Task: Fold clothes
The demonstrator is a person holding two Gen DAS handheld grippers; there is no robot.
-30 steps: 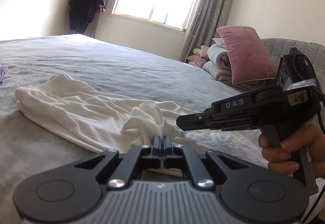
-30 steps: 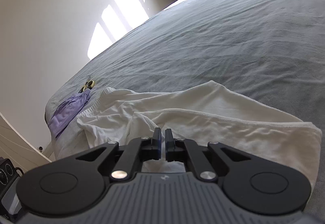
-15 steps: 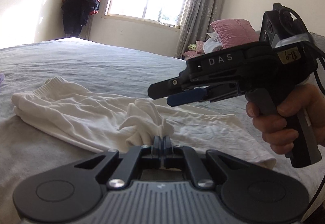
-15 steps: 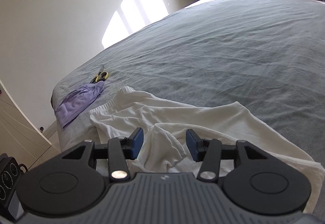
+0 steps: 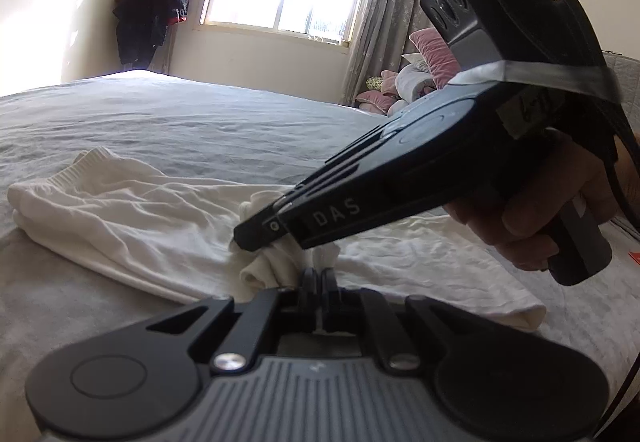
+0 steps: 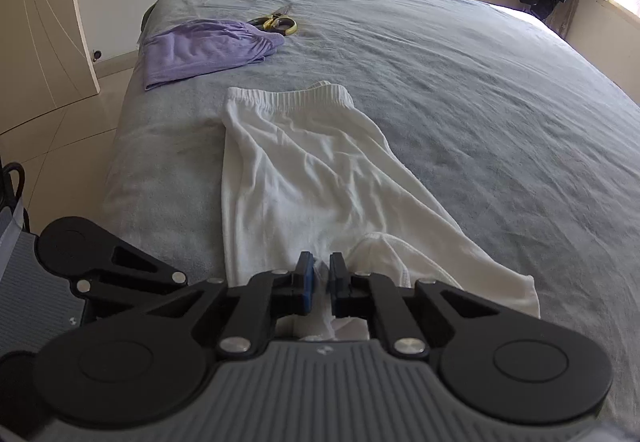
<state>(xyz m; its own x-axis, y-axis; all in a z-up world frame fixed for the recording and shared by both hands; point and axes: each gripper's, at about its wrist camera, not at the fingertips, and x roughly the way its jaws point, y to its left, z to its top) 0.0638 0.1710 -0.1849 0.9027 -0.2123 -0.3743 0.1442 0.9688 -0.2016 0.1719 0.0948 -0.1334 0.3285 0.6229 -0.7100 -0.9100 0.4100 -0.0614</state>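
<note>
White trousers lie stretched on the grey bed, waistband at the far end. My left gripper is shut on a bunched fold of the white cloth near the trousers' middle. My right gripper is shut on white cloth pinched between its blue pads, right beside the left one. In the left wrist view the right gripper's body crosses from the right, held by a hand, its tip down at the same bunch.
A purple garment and yellow-handled scissors lie at the bed's far corner. The bed edge and tiled floor are to the left. Pink and white pillows are stacked by the curtain. A dark jacket hangs on the wall.
My right gripper opened, swung over and down to the bunch held by the left gripper, and closed on the white cloth. The left gripper stayed shut on the cloth.
</note>
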